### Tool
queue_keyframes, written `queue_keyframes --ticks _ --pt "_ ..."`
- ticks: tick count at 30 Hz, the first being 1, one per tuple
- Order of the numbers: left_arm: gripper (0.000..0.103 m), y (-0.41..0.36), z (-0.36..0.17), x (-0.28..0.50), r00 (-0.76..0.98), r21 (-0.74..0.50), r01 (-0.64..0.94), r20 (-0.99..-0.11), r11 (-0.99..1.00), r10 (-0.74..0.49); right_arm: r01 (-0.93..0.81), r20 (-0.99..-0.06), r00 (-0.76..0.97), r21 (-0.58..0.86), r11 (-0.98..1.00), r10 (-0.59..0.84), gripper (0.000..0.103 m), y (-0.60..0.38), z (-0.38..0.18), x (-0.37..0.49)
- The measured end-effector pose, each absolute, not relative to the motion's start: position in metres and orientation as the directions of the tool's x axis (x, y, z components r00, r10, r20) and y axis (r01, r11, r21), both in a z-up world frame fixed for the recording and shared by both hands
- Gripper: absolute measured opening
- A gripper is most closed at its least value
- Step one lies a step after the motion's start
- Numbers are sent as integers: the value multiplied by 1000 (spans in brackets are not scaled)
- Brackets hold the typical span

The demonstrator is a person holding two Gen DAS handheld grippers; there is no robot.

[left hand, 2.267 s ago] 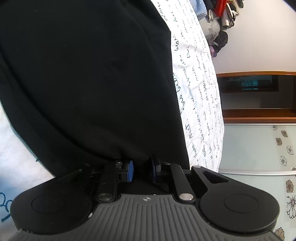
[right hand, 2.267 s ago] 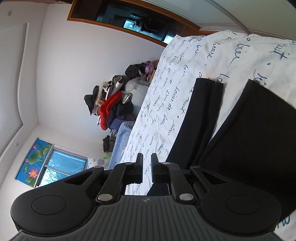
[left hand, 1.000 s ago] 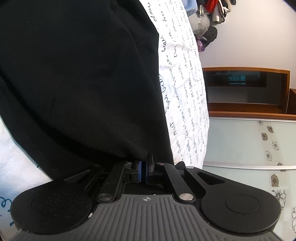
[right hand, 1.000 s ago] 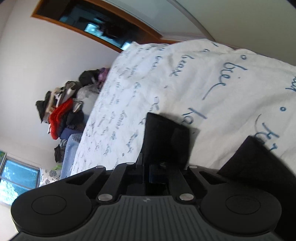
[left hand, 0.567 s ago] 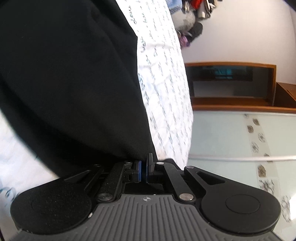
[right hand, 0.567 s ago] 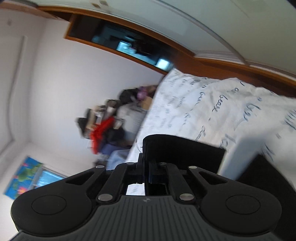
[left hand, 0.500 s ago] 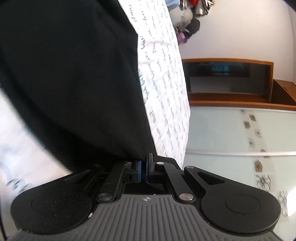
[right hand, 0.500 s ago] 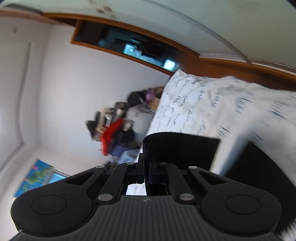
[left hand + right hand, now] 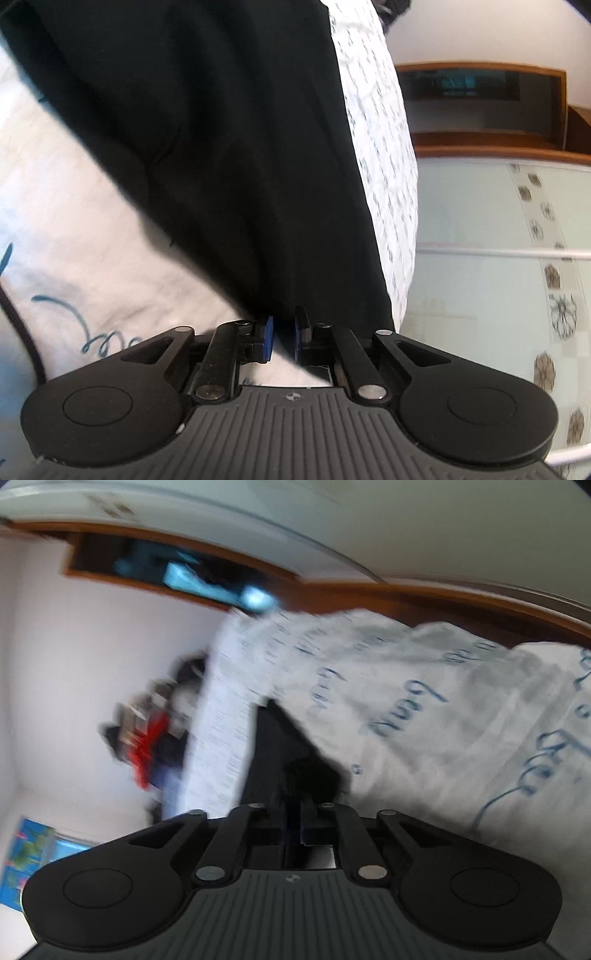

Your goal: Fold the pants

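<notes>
Left wrist: our left gripper (image 9: 283, 339) is slightly parted, pants (image 9: 207, 140) just ahead on the bedsheet (image 9: 74, 266).
Right wrist: right gripper (image 9: 293, 821) pinches a leg end (blurry).
Progress: early, we reckon; folding remains.

The pants (image 9: 229, 129) are matt black cloth; the bed sheet (image 9: 85, 229) is soft white printed cotton; the left hand-held gripper (image 9: 283, 338) is matt ribbed plastic.

Bedroom, daylit.
White script-printed bedsheet (image 9: 384, 155), pale wall (image 9: 74, 657), wood-framed alcove (image 9: 480, 81), floral glass wardrobe door (image 9: 498, 221), clothes pile (image 9: 147, 746).
</notes>
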State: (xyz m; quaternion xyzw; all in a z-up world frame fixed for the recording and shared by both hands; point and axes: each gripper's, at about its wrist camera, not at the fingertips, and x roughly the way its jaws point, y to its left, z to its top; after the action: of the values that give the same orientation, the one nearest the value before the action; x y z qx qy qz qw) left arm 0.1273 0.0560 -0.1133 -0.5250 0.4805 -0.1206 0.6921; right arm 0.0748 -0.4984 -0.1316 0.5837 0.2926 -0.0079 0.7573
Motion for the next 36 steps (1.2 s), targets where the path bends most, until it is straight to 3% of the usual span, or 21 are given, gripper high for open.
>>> queue_keyframes --ticks 3,6,9,12,13,14,17,20,24,28,31,36 --pt "16 58 -116 121 508 -853 -265 -521 451 -686 375 -494 839 829 414 229 8 -508 -112 66" --pt "19 52 -110 109 543 -831 -95 -505 549 -671 383 -516 850 747 543 110 11 -508 -85 65" --pt "22 35 -107 96 598 -736 102 -492 669 -633 280 -532 817 704 653 222 12 -483 -67 98" --pt "24 17 -104 80 655 -617 231 -474 753 -589 193 -532 777 710 677 337 20 -453 -60 140" --pt "33 16 -103 79 653 -614 242 -469 751 -594 171 -526 759 730 662 384 21 -443 -60 154" --pt "35 16 -104 80 650 -623 244 -463 743 -602 142 -515 742 746 650 429 21 -431 -59 168" --pt "35 23 -108 77 644 -652 237 -450 720 -619 -12 -521 659 714 700 542 21 -380 -47 204" --pt "36 23 -109 77 644 -652 239 -448 719 -620 -205 -611 499 606 769 615 21 -326 -34 240" --pt "36 27 -107 75 642 -667 235 -439 707 -628 -328 -786 365 394 859 499 21 -276 -36 273" --pt "37 30 -109 76 640 -681 232 -431 695 -636 -453 -830 252 353 819 497 21 -251 -44 278" --pt "39 30 -110 78 638 -686 236 -425 688 -642 -530 -887 205 254 809 413 21 -227 -59 276" --pt "41 32 -110 78 636 -693 239 -417 680 -649 -590 -899 249 154 793 360 21 -213 -64 264"
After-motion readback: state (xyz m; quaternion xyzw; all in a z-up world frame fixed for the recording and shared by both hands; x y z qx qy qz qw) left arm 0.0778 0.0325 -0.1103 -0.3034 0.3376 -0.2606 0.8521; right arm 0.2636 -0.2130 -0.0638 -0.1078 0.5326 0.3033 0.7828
